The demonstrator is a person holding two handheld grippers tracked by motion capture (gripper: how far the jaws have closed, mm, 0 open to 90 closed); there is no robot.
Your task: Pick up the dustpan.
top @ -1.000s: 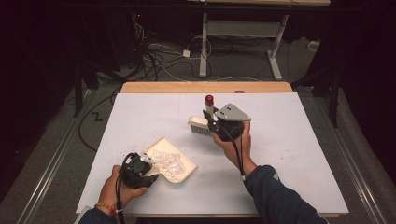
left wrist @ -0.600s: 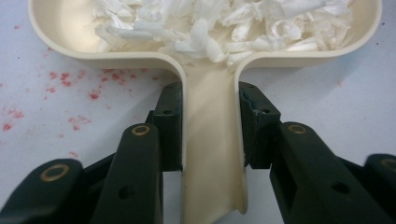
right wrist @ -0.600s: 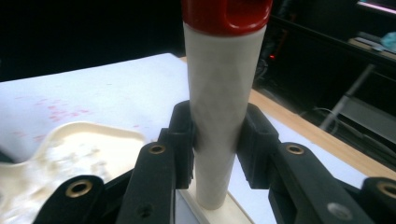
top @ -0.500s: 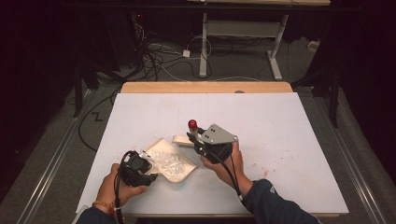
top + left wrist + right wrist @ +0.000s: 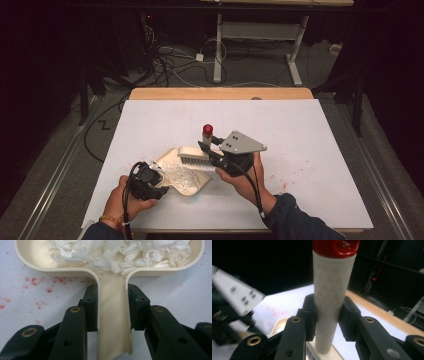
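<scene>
Two grippers work over a white counter (image 5: pixel 310 130): the left gripper (image 5: pixel 112 307) pinches the handle of a cream dustpan (image 5: pixel 113 322), whose tray of white paper shreds (image 5: pixel 120 253) lies just ahead of its jaws. The right gripper (image 5: pixel 328 315) clamps the brush (image 5: pixel 196 156) by its red-capped handle, bristles touching the pan's far rim.

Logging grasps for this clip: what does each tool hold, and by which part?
Left tool clamps the cream plastic dustpan by its handle; right tool clamps the cream brush by its red-capped handle.
</scene>
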